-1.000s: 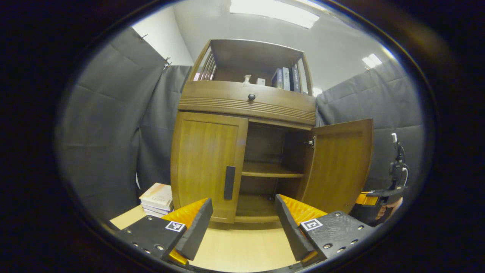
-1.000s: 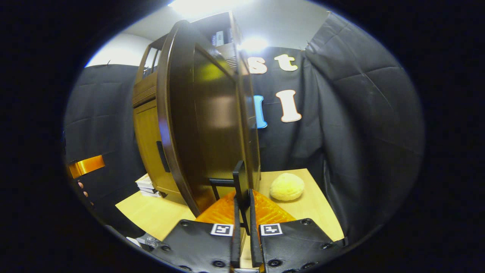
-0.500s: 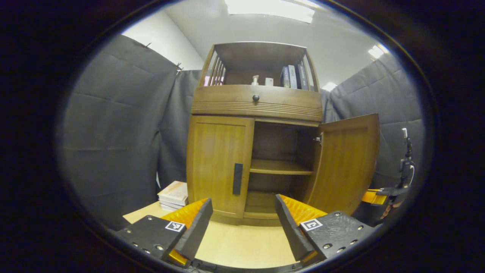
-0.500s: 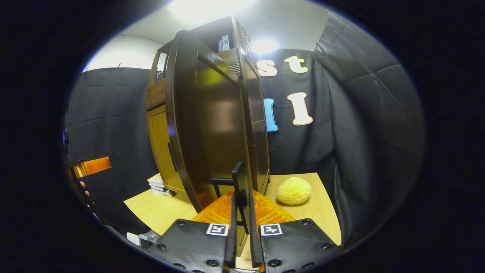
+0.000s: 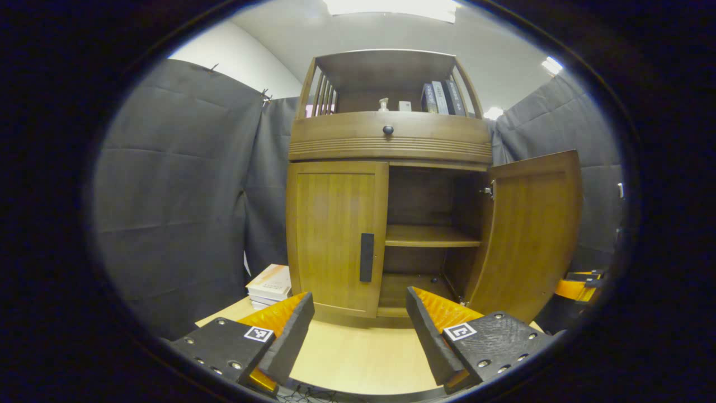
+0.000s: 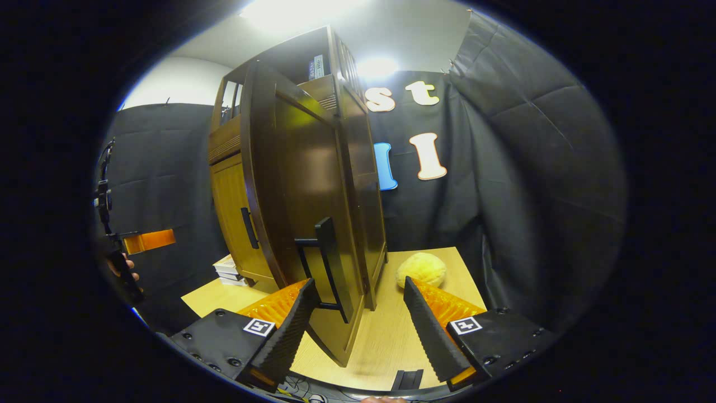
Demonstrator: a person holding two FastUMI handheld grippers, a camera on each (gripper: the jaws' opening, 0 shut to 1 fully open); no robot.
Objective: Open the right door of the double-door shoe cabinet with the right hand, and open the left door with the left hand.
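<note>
Your cabinet [image 5: 386, 184] sits on worktop [image 5: 358, 358]; book stack [image 5: 271, 282] beside its left, round lump [image 6: 420, 270] on worktop to its right, w/ books [image 5: 442, 98] on top shelf.

We see overhead ceiling panels [image 5: 391, 5] blown out to white in both views. Glare spot on the open right door [image 6: 305, 109] in the right gripper view; its face otherwise dark. Cabinet interior [image 5: 428, 196] shadowed in the left gripper view. Strong fisheye bending toward the edges; rims dim. Focus sharp on near gripper fingers [image 5: 288, 336], no motion blur.
</note>
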